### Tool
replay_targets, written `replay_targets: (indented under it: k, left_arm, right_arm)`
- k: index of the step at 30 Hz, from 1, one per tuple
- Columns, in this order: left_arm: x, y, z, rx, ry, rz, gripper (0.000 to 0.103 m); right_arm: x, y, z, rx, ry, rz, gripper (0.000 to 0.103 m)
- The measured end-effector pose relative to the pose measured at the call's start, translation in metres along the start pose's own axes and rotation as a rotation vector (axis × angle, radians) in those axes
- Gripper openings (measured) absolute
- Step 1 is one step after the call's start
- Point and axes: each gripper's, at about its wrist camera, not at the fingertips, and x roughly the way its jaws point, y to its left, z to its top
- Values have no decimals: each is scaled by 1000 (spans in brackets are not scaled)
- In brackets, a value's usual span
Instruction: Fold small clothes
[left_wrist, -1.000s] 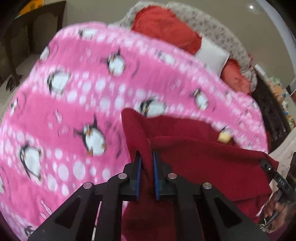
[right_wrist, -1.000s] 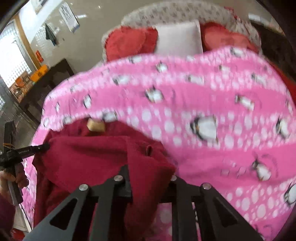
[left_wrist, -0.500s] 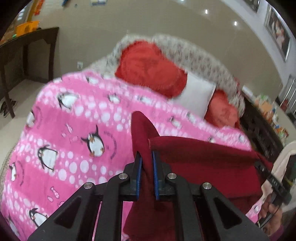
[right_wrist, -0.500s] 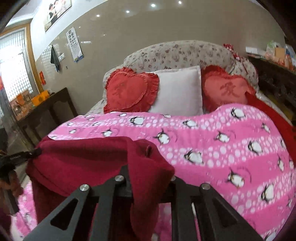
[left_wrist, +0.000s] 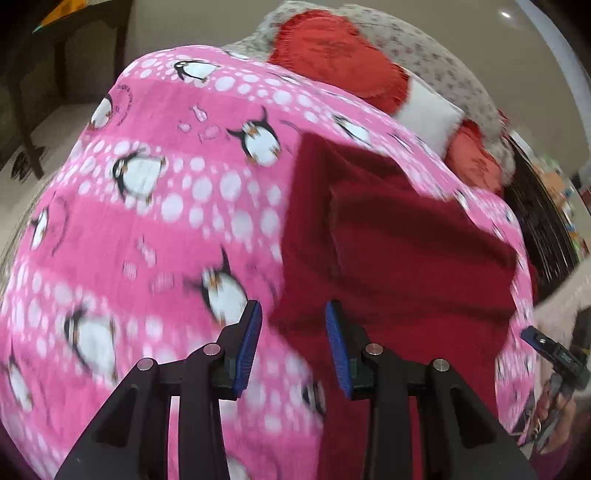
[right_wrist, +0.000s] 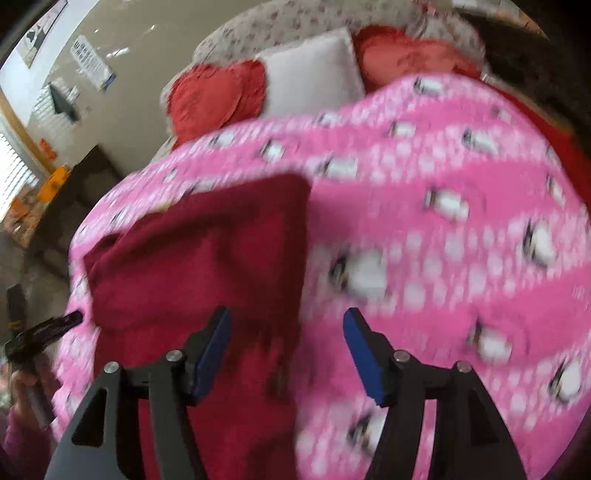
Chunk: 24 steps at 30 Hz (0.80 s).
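On the pink penguin blanket (left_wrist: 155, 229) lies the dark red garment (left_wrist: 399, 251) (folded over). Left hand-held gripper (left_wrist: 293, 347) and right hand-held gripper (right_wrist: 286, 354) both stand wide apart, gripping nothing.

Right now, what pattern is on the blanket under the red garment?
Pink blanket with white dots and black-and-white penguins, sharpest in the left wrist view.
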Motion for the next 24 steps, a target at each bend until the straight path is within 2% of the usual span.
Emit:
replay_targets:
  k: [5, 10, 14, 16, 19, 21, 23, 24]
  left_arm:
    - [-28, -11, -66, 53, 56, -41, 20]
    - [-31, -23, -127, 71, 157, 35, 20]
    - [-28, -29, -155, 70, 174, 109, 20]
    - [-27, -32, -164, 42, 159, 111, 20]
    - [-27, -43, -170, 54, 154, 115, 18]
    - [-25, -48, -174, 62, 162, 108, 0]
    - [-22, -55, -176, 82, 164, 117, 0]
    - [-22, -59, -177, 103, 161, 119, 0]
  right_arm:
    - [-13, 0, -69, -56, 141, 28, 69]
    - [-30, -11, -132, -41, 221, 35, 69]
    - [-45, -17, -164, -20, 212, 59, 70]
    - [-51, -16, -173, -40, 201, 45, 71]
    - [-55, -16, -183, -46, 195, 46, 71]
    - [-57, -15, -188, -38, 189, 63, 72]
    - [-54, -12, -192, -43, 178, 75, 73]
    - [-54, -9, -195, -62, 165, 63, 67]
